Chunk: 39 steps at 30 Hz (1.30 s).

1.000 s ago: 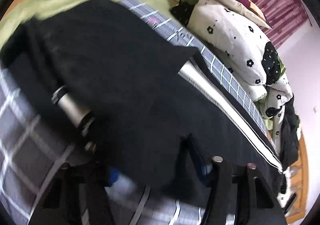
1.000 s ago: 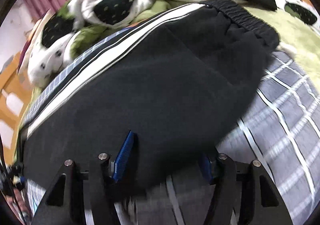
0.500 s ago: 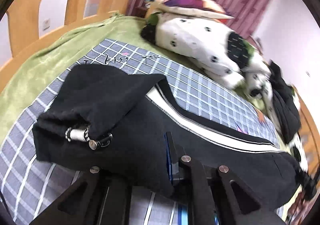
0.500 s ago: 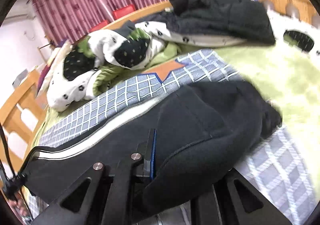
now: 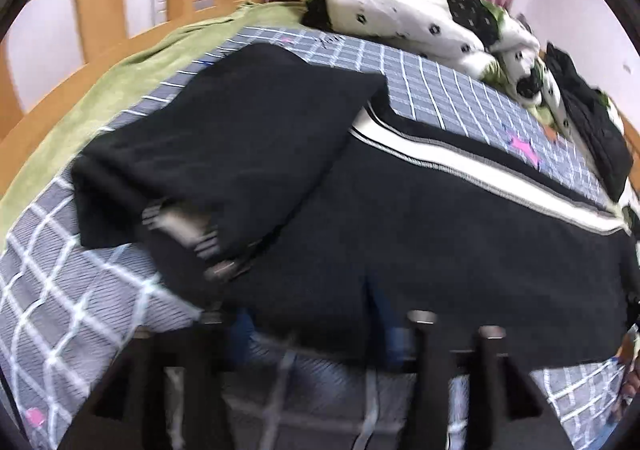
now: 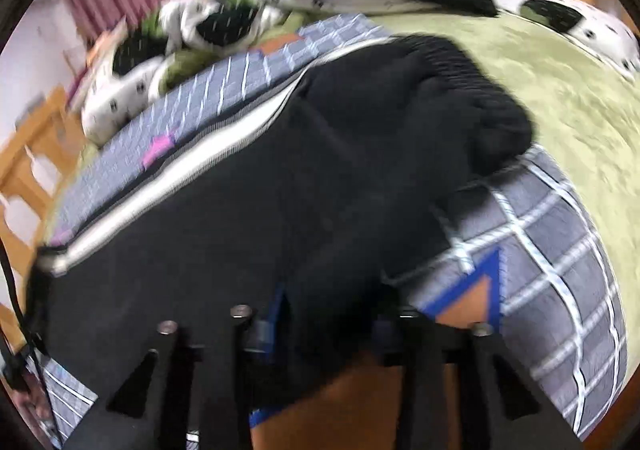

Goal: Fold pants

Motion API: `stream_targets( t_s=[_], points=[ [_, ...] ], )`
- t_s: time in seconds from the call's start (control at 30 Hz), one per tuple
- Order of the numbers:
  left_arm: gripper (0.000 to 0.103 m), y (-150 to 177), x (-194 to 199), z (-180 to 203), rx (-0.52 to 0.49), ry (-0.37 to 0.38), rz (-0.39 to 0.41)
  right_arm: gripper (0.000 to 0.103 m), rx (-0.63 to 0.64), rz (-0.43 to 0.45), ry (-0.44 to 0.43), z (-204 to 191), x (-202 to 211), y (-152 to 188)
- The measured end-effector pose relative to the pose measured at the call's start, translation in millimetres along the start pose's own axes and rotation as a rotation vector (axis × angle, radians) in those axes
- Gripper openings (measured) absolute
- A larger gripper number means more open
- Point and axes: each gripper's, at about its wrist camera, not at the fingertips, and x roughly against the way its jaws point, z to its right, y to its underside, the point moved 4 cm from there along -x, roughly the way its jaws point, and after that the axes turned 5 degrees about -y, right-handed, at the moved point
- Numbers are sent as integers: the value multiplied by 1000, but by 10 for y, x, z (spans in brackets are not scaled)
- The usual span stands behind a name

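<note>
The black pants [image 5: 420, 218] lie spread across the grey checked blanket [image 5: 64, 306] on the bed, one leg end folded back over the rest with a white side stripe [image 5: 480, 170] running along the far edge. My left gripper [image 5: 316, 330] has its fingers set apart with the near hem of the cloth lying between them — my right gripper [image 6: 324, 326] likewise stands wide at the near edge close to the waistband [image 6: 472, 74], fabric draped between its fingers.
</note>
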Motion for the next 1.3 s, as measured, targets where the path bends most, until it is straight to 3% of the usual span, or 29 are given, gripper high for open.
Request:
stream_targets(
  t_s=[0.07,0.1,0.3,0.33,0.37,0.4,0.43,0.47,0.57,0.67,0.73,0.8,0.83,0.87,0.9,0.93,1.13,1.23,1.3],
  points=[
    [68,35,156,-139,26,14,36,71,-56,69,-10,107,109,-70],
    [68,69,209,-210,37,15,43,74,-83,89,-13,154,118,-120],
    [68,195,443,-521,119,-15,111,75,-220,52,-55,373,-318,-476],
    [68,180,484,-563,124,-17,132,62,-231,62,-48,367,-372,-543],
    [68,153,497,-570,119,-16,139,36,-219,75,-35,370,-362,-577],
    [68,117,489,-560,101,-22,140,24,-169,97,31,323,-335,-660],
    [68,76,460,-541,77,-37,137,19,-108,127,83,281,-281,-757],
    [68,44,415,-517,50,-49,124,17,-82,154,67,265,-209,-835],
    [68,3,269,-512,33,-46,92,15,-164,250,4,441,79,-992],
    [68,-45,203,-503,56,19,117,16,-177,187,58,556,-6,-1003],
    [68,-152,95,-456,41,18,119,18,-148,45,94,595,-174,-853],
    [68,-270,-29,-388,18,18,111,23,-114,18,126,622,-133,-703],
    [64,-330,-84,-361,7,0,105,33,-98,29,147,617,-76,-646],
    [44,-385,-99,-340,-7,-12,124,42,-78,43,176,602,20,-585],
    [25,-434,-89,-336,-18,-29,142,44,-52,61,213,572,142,-532],
    [23,-548,-75,-340,-32,-61,166,46,-33,70,227,538,235,-502],
    [18,-1165,-70,-706,94,-105,263,46,20,138,294,372,848,-287],
    [19,-1412,-219,-951,184,-36,232,46,21,162,251,128,981,-209],
    [30,-1462,-228,-1041,195,-25,220,46,47,158,238,-75,962,-156]
  ],
)
